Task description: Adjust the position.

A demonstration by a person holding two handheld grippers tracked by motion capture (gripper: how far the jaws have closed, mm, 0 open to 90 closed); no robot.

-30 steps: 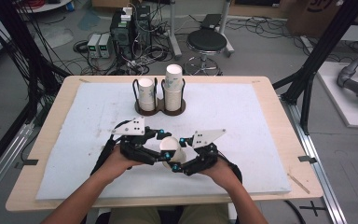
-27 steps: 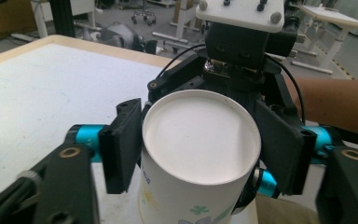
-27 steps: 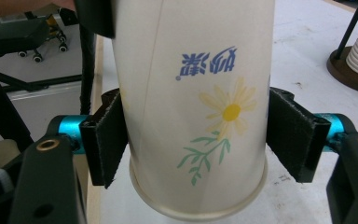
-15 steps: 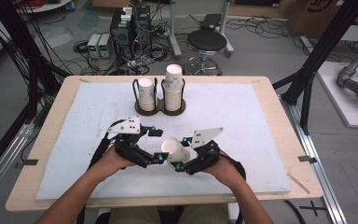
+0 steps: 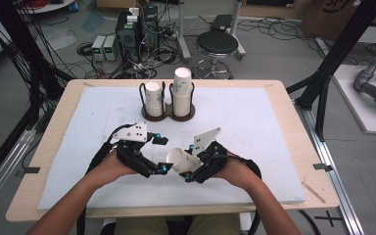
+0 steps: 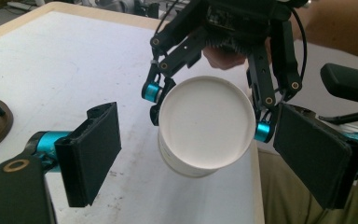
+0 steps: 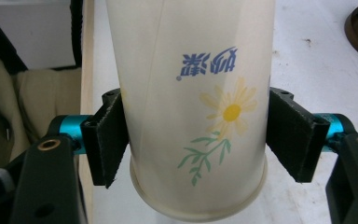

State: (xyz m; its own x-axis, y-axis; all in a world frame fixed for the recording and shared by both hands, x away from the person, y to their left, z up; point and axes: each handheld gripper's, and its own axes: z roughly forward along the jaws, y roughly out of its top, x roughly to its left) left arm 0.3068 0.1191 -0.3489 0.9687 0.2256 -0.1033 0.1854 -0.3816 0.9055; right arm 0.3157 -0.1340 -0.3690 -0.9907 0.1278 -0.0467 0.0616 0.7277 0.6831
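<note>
Near the front edge of the bench (image 5: pixel 274 112), we hold a white paper cup (image 5: pixel 178 160) on its side above the white mat (image 5: pixel 254 132), our right gripper (image 5: pixel 191 171) with its fingers clamped on the cup's flowered wall. Our left gripper (image 5: pixel 160 154) sits just beside the cup's base, its fingers having just been opening, wide apart and touching nothing. Farther back stands a cup holder (image 5: pixel 169 115) with two stacks of cups (image 5: pixel 182 90).

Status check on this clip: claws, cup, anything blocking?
Left claw has just opened, pads clear of the paper cup. Right claw clamped on it. Cup holder stands beyond, path clear.
</note>
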